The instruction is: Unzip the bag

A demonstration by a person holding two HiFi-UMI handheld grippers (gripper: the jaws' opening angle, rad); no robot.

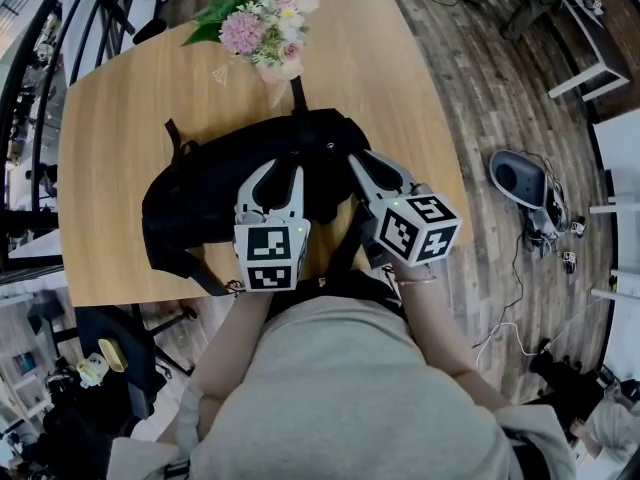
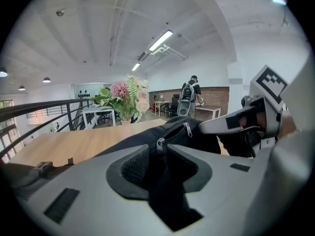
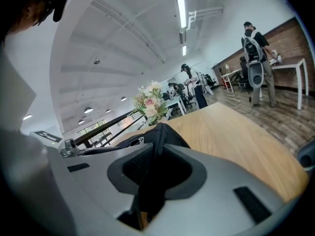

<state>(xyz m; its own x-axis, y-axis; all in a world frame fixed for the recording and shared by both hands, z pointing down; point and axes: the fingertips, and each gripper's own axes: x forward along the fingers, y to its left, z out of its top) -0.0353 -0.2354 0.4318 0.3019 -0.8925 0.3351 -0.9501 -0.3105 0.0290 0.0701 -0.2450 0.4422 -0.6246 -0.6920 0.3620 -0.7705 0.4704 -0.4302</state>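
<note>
Left tool (image 2: 158, 150): jaws parted, bracketing a ridge of black fabric, with a small metal zip pull (image 2: 160, 144) right at the tips. We see no pad pressing on it, so we list this tool as released.

Right tool (image 3: 155, 146): jaws clenched on an upstanding fold of the same black fabric, at the bag's right-hand part.

Item: bag (image 1: 215, 193), a black backpack lying flat on the wooden surface (image 1: 110, 118). It sits close to the near edge, directly ahead of both tools. Flowers (image 1: 265, 28) stand beyond it, near but apart. One strap (image 1: 205, 276) trails over the near edge. A second pull (image 2: 187, 128) sits further along the crest.

Handling, as we judge it:
- **Body:** soft, limp cloth with no stiff frame showing, and it folds up where pinched. It would likely slide or bunch on the smooth wood if pulled with nothing to anchor it.
- **Weight:** probably modest, and the bag is not fragile.
- **Zip pull:** small, hard and smooth, so it is liable to slip from the pads unless caught squarely across its flat tab.

Where to hold, as we judge it:
- **One tool:** on the tab of the zip pull itself, closing across its flat faces.
- **The other tool:** on fabric beside the zip track, behind the slider. This holds the line taut so the slider runs instead of dragging cloth along.
- **Present grip:** the right tool's pinch seems to serve as that anchor.

Whether the zip is fully closed we cannot tell.
</note>
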